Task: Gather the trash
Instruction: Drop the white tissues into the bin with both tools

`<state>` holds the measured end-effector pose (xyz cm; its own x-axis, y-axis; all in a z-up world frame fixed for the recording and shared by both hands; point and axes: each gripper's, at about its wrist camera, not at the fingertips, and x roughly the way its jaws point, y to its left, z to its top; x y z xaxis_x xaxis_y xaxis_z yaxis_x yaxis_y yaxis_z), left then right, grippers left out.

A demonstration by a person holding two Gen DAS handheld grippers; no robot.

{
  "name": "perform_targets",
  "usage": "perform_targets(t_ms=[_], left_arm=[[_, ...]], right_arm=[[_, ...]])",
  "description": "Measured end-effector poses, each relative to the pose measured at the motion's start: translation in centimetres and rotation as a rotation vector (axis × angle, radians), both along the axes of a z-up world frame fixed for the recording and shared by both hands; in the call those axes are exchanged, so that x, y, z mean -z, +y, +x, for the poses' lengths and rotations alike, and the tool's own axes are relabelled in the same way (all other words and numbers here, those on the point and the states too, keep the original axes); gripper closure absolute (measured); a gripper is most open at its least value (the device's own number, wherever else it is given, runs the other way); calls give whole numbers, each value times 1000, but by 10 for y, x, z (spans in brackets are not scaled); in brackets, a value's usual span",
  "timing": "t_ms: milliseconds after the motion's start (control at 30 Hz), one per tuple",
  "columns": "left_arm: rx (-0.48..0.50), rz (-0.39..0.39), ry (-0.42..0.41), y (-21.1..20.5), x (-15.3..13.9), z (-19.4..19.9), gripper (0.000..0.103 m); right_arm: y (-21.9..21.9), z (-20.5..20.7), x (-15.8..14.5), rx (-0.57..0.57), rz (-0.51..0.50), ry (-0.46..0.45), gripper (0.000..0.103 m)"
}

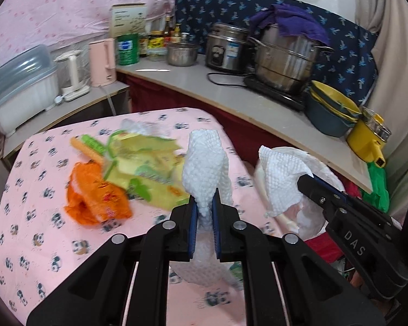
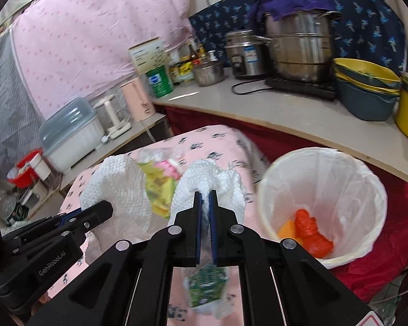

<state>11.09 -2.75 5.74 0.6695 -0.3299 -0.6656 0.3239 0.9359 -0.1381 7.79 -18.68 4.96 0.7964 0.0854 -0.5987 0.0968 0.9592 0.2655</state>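
My left gripper (image 1: 205, 203) is shut on a white paper towel (image 1: 204, 163) and holds it above the pink panda-print table (image 1: 40, 217). My right gripper (image 2: 205, 199) is shut on another white paper towel (image 2: 212, 179); it also shows at the right of the left wrist view (image 1: 306, 178). An orange wrapper (image 1: 95, 198) and yellow-green wrappers (image 1: 147, 168) lie on the table. A green-printed packet (image 2: 206, 285) lies below my right gripper. A white-lined bin (image 2: 321, 203) with orange trash (image 2: 310, 231) inside stands right of the table.
A counter (image 1: 217, 95) curves behind the table with steel pots (image 1: 285, 57), a rice cooker (image 1: 225, 49), stacked bowls (image 1: 331, 108), a yellow pot (image 1: 367, 138), a pink kettle (image 1: 103, 62) and a plastic box (image 1: 21, 87).
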Motion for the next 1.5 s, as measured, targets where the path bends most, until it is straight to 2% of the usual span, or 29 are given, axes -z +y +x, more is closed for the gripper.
perform_targets(t_ms=[233, 433, 567, 767, 867, 933, 1033, 1500], left_arm=[[130, -6, 5, -70, -1, 5, 93], [230, -24, 56, -122, 11, 11, 93], [298, -18, 76, -151, 22, 14, 93], [344, -19, 132, -181, 40, 27, 93], [335, -15, 141, -187, 47, 32, 88], [320, -11, 150, -187, 50, 36, 64], [303, -35, 145, -183, 51, 40, 58], [191, 24, 106, -153, 53, 50, 57]], right_arm=[[-71, -19, 5, 146, 13, -1, 97], [-119, -31, 20, 242, 29, 22, 97], [-142, -35, 31, 290, 48, 38, 97], [-163, -39, 45, 333, 66, 57, 97], [-167, -39, 49, 342, 67, 62, 97], [-170, -37, 52, 344, 70, 67, 97], [-170, -34, 56, 341, 71, 75, 97], [-155, -4, 66, 283, 64, 102, 96]])
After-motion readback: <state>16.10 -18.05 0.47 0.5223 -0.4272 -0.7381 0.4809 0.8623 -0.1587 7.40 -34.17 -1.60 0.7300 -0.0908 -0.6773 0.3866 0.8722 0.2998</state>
